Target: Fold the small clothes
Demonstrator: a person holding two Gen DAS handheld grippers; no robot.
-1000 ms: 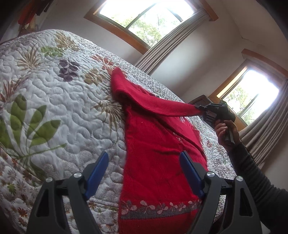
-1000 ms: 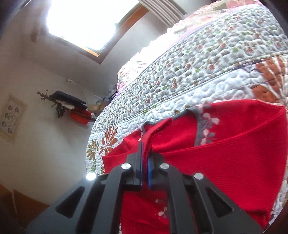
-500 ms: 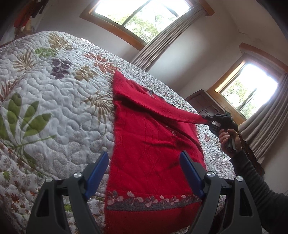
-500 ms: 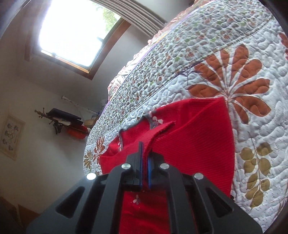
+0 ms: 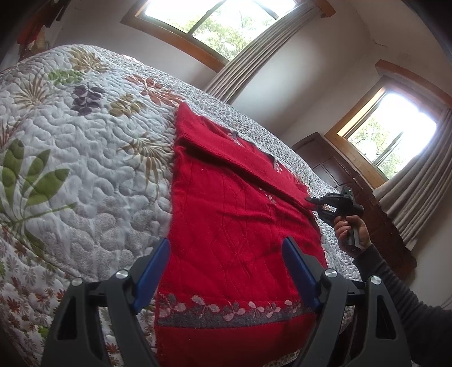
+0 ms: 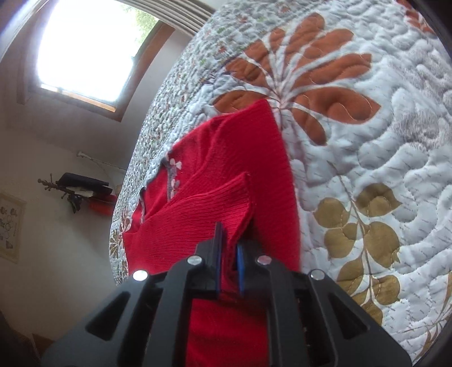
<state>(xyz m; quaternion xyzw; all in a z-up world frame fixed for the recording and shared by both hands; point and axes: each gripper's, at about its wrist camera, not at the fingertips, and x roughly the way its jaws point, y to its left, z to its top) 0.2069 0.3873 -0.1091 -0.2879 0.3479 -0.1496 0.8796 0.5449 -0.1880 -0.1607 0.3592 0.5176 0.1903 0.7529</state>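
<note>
A red knitted sweater lies flat on the floral quilt of a bed, its grey flowered hem band nearest the left gripper and its neckline at the far end. The left gripper hovers over the sweater's lower body with its 2 blue-padded fingers spread wide, holding nothing. 1 sleeve is folded across the sweater's chest, running from the far shoulder to the sweater's right edge. There the right gripper, gripped by a hand in a dark sleeve, has its fingers nearly pressed together on the sleeve's ribbed cuff, pinching it low over the sweater. Beyond the sweater, 2 wood-framed windows with grey curtains are set in the white walls, and a dark wooden cabinet stands past the sweater's right side.
</note>
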